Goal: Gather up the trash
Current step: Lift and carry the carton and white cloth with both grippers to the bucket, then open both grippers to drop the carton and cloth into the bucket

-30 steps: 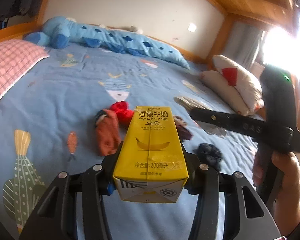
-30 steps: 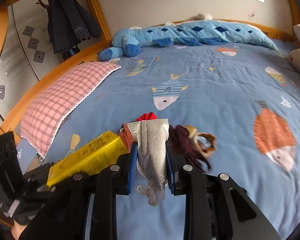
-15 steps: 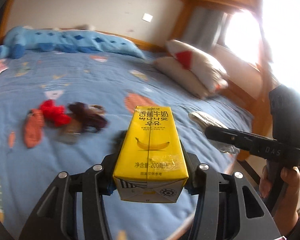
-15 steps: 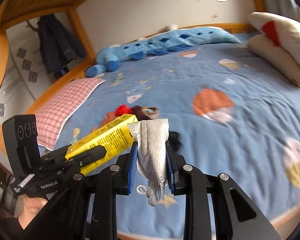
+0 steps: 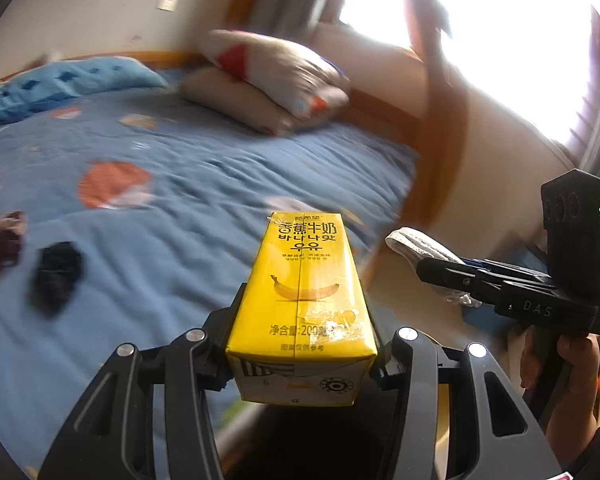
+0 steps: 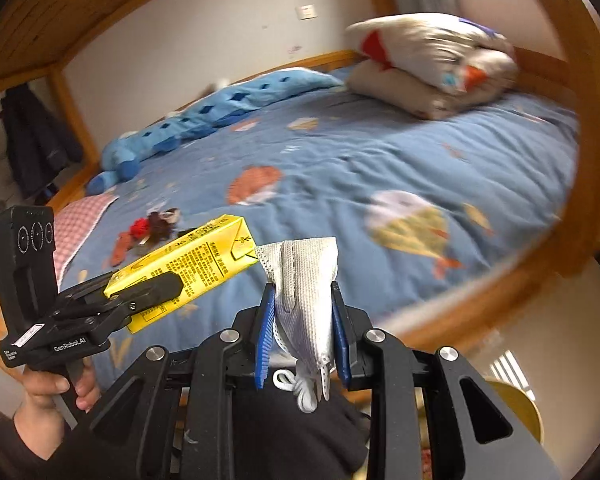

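My left gripper (image 5: 302, 354) is shut on a yellow banana milk carton (image 5: 306, 296), held level above the bed's near edge; the carton also shows in the right wrist view (image 6: 188, 264). My right gripper (image 6: 304, 336) is shut on a crumpled white face mask (image 6: 306, 292), its ear loop hanging below; the mask shows in the left wrist view (image 5: 422, 250) at the right. Both grippers are side by side, off the bed's front edge.
The blue fish-print bed (image 6: 380, 168) carries a pile of red, brown and orange socks (image 6: 148, 228), a black sock (image 5: 56, 272), stacked pillows (image 6: 428, 68) and a blue plush (image 6: 204, 120). A wooden bed frame (image 6: 512, 280) runs along the front. A bright window (image 5: 520, 40) is at the right.
Both grippers have swung right and pulled back from the sock pile toward the bed's edge, still holding the carton and the mask. The pillows and window have come into view.
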